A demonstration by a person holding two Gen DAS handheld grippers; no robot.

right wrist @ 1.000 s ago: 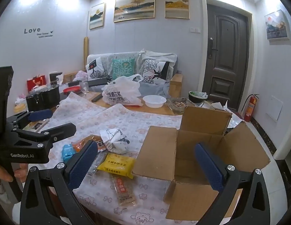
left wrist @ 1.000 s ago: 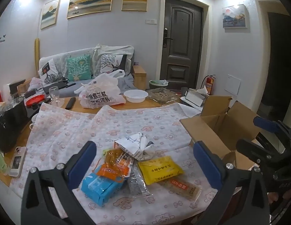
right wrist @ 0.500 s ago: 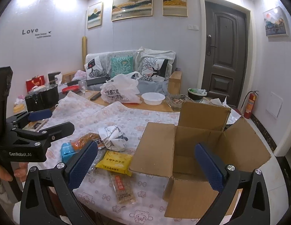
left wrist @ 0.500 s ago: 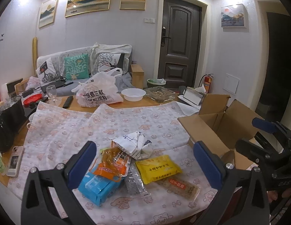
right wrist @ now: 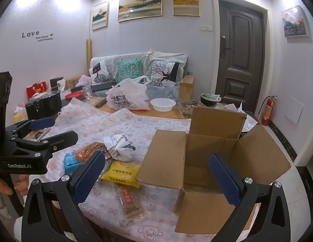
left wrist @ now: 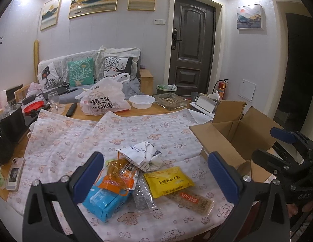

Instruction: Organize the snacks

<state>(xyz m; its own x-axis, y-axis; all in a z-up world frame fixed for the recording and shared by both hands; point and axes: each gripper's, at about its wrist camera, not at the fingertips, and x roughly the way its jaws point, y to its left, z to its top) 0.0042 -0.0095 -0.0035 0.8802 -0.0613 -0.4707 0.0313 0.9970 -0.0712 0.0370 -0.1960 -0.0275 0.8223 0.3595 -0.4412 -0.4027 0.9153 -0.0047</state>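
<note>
Both tools hover above the near edge of the surface (left wrist: 75, 141), which is covered by a white cloth printed with pink cartoon animals. We see the left hand-held gripper (left wrist: 156, 173) with its blue-padded jaws spread wide and empty, framing the snack pile. The right hand-held gripper (right wrist: 157, 173) is likewise spread wide and empty, framing the open brown cardboard box (right wrist: 213, 153), whose flaps are folded outward.

The pile lies just left of the box and comprises:
- a light-blue plastic packet (left wrist: 104, 199)
- an orange packet (left wrist: 120, 175) resting partly on the blue one
- a crumpled white wrapper with dark line print (left wrist: 142, 155)
- a flat yellow packet (left wrist: 168, 181)
- a clear-wrapped brown bar with a red label (left wrist: 190, 200)
- a clear crinkled sachet (left wrist: 143, 198) between the blue and yellow packets

No snack appears to be in the box yet, so we judge the sorting barely begun. For a clean first pick we favour the yellow packet or the bar. Both lie flat, mostly uncovered, and nearest the box. We would lower one pad to each long edge and close gently, since thin film tends to slip and the contents may crush. The near flap (right wrist: 162, 157) overhangs the yellow packet, so we would lift clear before crossing.
</note>
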